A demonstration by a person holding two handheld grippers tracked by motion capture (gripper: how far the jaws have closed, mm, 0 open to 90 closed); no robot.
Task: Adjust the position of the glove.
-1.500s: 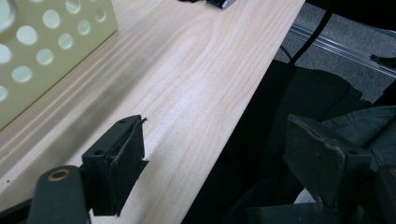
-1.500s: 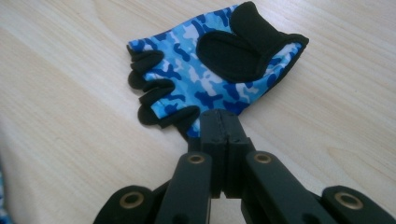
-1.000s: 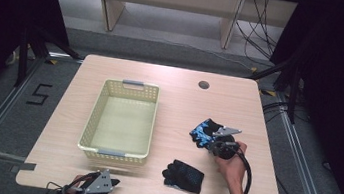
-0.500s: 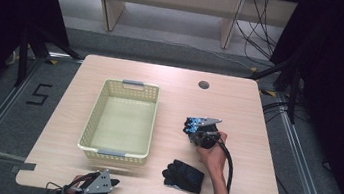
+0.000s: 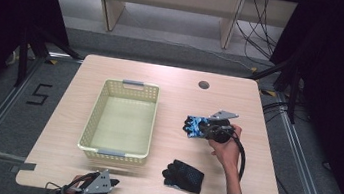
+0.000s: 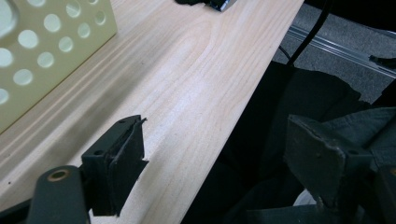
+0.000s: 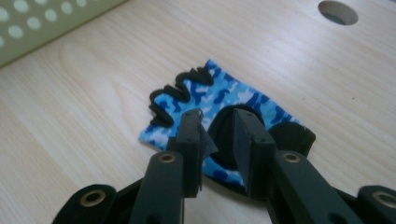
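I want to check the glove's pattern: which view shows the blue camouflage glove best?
The right gripper view: the blue camouflage glove lies close up on the table, its black-trimmed finger edge and blue pattern clear. The high view shows it small, partly hidden beside the right gripper. The left gripper view looks along the table's near edge instead.

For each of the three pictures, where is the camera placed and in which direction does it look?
High view: fixed above the person's side, looking forward and down on the table; forearms, left gripper and right gripper show.
Left gripper view: rides that gripper, looking over the table's near edge at the basket; jaws wide apart.
Right gripper view: rides that gripper, looking down on the blue glove; the jaws have just been opening, a gap showing between them.
Shared: basket, in all three.
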